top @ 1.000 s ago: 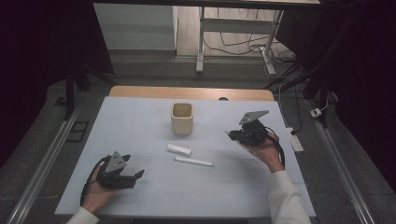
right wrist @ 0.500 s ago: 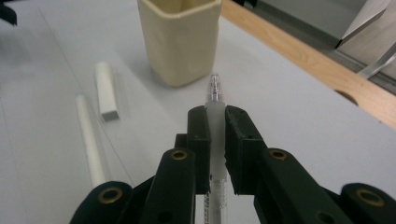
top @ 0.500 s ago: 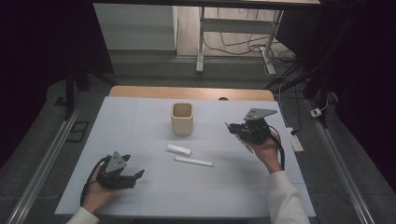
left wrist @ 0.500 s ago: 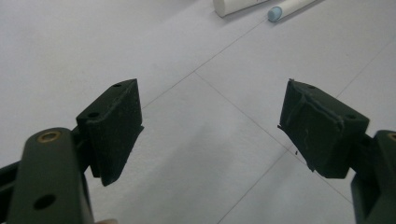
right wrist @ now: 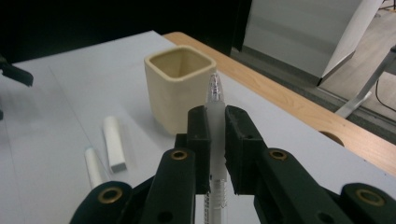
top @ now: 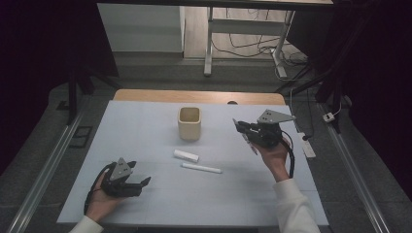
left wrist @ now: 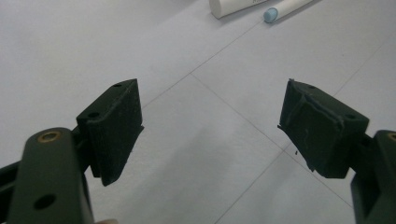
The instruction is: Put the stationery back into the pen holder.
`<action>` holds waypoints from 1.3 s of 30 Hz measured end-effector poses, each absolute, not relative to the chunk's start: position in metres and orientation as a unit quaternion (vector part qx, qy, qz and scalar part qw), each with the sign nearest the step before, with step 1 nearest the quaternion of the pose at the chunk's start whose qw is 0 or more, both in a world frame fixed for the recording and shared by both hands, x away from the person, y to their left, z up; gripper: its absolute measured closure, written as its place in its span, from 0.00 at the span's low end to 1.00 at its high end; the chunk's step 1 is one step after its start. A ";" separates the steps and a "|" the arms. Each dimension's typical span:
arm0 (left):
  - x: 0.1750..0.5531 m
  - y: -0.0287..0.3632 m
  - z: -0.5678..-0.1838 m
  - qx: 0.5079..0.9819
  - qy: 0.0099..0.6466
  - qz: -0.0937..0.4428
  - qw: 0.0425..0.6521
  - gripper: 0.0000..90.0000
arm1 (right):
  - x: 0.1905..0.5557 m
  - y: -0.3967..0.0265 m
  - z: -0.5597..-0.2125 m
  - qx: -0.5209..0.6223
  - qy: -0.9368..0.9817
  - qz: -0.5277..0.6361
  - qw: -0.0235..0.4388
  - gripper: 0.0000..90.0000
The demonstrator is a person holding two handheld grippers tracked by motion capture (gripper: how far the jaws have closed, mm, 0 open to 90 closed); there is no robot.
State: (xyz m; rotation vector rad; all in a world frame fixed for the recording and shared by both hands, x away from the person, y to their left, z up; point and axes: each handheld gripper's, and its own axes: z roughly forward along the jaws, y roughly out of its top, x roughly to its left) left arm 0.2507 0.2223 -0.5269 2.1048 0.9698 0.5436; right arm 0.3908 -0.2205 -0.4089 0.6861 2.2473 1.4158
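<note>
The right gripper (right wrist: 215, 135) is clamped on a clear pen (right wrist: 215, 112), tip sticking up past the black pads (a firm pinch, right on the barrel). It hangs in the air above the tabletop (top: 145, 126), just right of the cream square cup (top: 189, 123), which stands upright with its mouth open. Out in front lie a short white tube (top: 186, 155) and a longer white pen (top: 201, 168), close together but apart. Over at the near left, the left gripper (top: 143, 182) sits low on the tabletop, jaws spread wide, nothing between them.
</note>
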 end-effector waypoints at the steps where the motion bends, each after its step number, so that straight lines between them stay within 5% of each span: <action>1: 0.251 0.222 -0.527 0.821 0.378 0.212 0.372 0.24 | 0.390 -0.220 -0.408 0.246 0.801 0.508 0.200 0.89; 39: 0.250 0.219 -0.526 0.821 0.379 0.204 0.376 0.23 | 0.388 -0.194 -0.395 0.249 0.740 0.597 0.184 0.89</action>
